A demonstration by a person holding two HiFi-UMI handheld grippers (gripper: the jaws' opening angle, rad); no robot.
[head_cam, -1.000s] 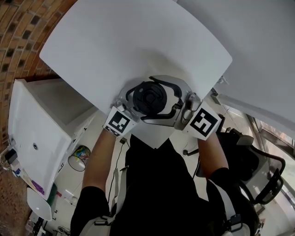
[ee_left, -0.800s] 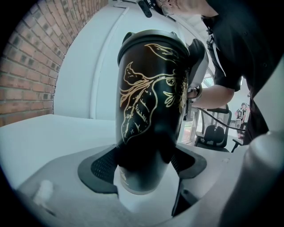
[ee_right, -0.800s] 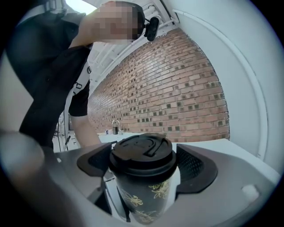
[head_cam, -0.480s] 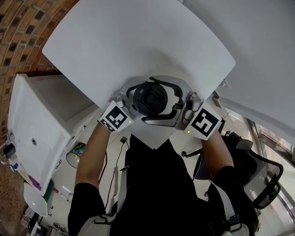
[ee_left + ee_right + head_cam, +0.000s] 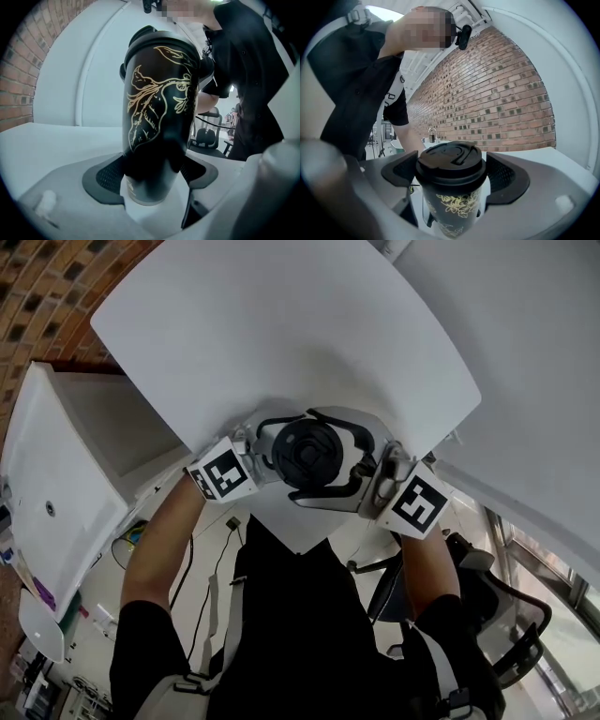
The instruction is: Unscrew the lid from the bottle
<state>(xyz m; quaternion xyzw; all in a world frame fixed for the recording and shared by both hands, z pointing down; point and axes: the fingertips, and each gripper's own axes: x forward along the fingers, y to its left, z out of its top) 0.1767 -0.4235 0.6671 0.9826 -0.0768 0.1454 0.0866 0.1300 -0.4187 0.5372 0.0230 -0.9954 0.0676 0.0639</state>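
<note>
A black bottle with a gold leaf print [image 5: 159, 108] is held upright in the air at the white table's near edge [image 5: 281, 334]. Its black lid [image 5: 305, 451] faces up at the head camera. My left gripper [image 5: 272, 451] comes in from the left and is shut on the bottle's lower body [image 5: 152, 176], pads pressed on both sides. My right gripper [image 5: 337, 454] comes in from the right, and its black pads [image 5: 506, 176] clamp the lid [image 5: 450, 161] at its rim. The lid sits on the bottle [image 5: 450, 206], with no gap showing.
A white cabinet [image 5: 56, 493] stands to the left below the table, next to a brick wall [image 5: 37, 296]. A black office chair [image 5: 497, 615] is at the lower right. The person's body in black [image 5: 300, 615] is close behind the grippers.
The left gripper's marker cube has swung left and up, and the left forearm has angled outward. The bottle and right gripper stay about where they were. The head view has shifted slightly.
</note>
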